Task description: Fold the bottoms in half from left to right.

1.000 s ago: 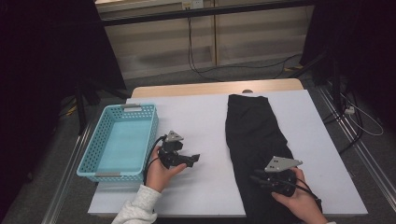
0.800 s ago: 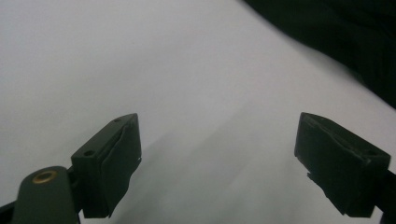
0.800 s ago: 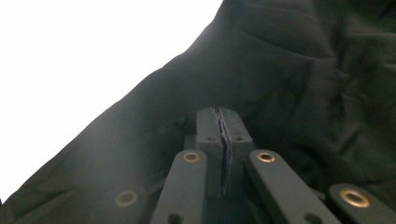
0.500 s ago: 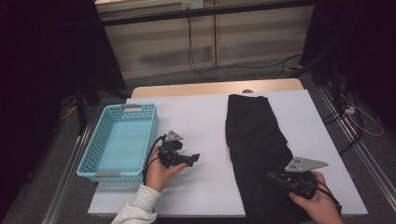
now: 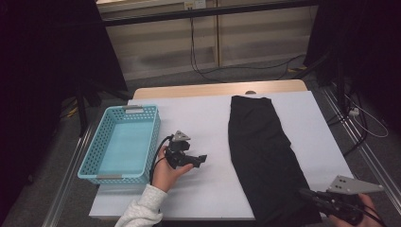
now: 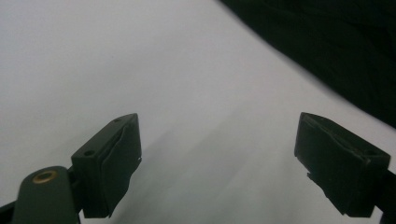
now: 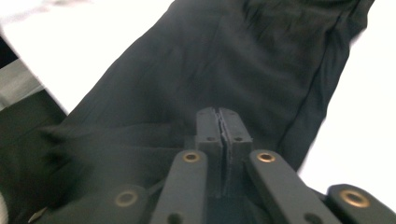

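A black garment (image 5: pixel 257 142) lies lengthwise on the right half of the white table (image 5: pixel 198 113). My right gripper (image 5: pixel 302 192) is at the garment's near right corner, over the table's front edge, pointing left. In the right gripper view this gripper (image 7: pixel 219 112) hovers above the dark cloth (image 7: pixel 233 56). Its jaws have just been opening a hair but stand pressed together, and I see no cloth between the pads. My left gripper (image 5: pixel 201 160) rests in a hand mid-table, left of the garment. Its jaws (image 6: pixel 217 163) are wide apart over bare white surface, with the garment's edge (image 6: pixel 336 42) beyond.
A light blue perforated basket (image 5: pixel 94 156) stands at the table's left side, with nothing in it. A metal rail (image 5: pixel 373 165) runs along the table's right side, and cables lie on the floor behind the table.
My right gripper has slid to the right and toward the near corner, off the middle of the garment's lower end. The left hand and its gripper have stayed put.
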Action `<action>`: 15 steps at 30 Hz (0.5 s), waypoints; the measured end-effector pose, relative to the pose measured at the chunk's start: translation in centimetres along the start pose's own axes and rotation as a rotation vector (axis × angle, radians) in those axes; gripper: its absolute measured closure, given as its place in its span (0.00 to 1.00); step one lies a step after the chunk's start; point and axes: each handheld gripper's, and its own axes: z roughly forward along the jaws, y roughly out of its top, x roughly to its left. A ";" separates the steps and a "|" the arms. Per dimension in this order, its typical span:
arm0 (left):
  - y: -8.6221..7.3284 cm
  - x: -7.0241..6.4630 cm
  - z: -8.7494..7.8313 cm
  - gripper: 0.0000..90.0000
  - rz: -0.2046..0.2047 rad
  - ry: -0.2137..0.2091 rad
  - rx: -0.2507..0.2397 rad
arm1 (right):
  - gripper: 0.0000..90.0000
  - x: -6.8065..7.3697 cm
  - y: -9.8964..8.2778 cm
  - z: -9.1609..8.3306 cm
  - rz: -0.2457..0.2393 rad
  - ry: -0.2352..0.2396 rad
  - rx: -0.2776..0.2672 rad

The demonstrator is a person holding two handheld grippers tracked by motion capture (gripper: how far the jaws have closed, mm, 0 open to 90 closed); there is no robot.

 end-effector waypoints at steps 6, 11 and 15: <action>-0.2 0.4 -0.1 0.16 -0.015 0.010 -0.004 | 0.72 -0.6 0.8 0.0 0.017 -0.057 -0.036; -0.3 0.8 -0.3 0.16 -0.017 0.024 -0.007 | 0.63 -1.7 3.4 2.8 0.027 -0.086 -0.057; -0.5 0.9 -0.5 0.16 -0.020 0.027 -0.008 | 0.61 -2.8 5.1 5.3 0.060 -0.160 -0.055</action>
